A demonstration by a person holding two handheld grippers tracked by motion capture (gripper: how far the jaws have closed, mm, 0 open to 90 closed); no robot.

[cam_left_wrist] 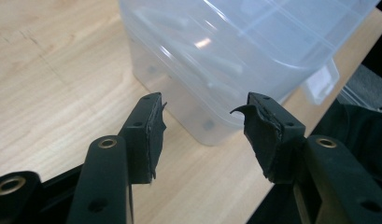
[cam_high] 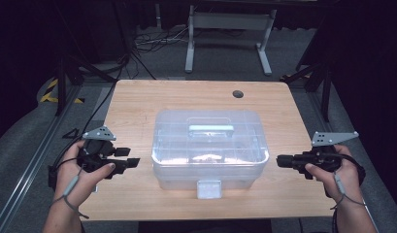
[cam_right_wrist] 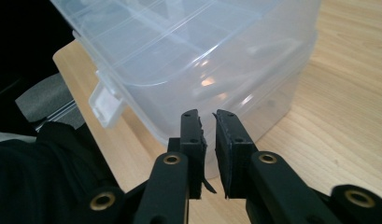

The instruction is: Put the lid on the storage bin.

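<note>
A clear plastic storage box (cam_high: 210, 148) with a closed lid is sitting at the middle of the wooden counter (cam_high: 138, 102), its long axis running left to right and its front latch (cam_high: 208, 189) facing the person. The left gripper (cam_high: 133, 158) is hovering just beside the box's left end, fingers (cam_left_wrist: 149, 135) standing wide apart and gripping nothing. The right gripper (cam_high: 279, 161) is pointing at the right end, fingers (cam_right_wrist: 193, 140) nearly closed, empty. The gripper views are revealing pale contents inside, too blurred to identify.
</note>
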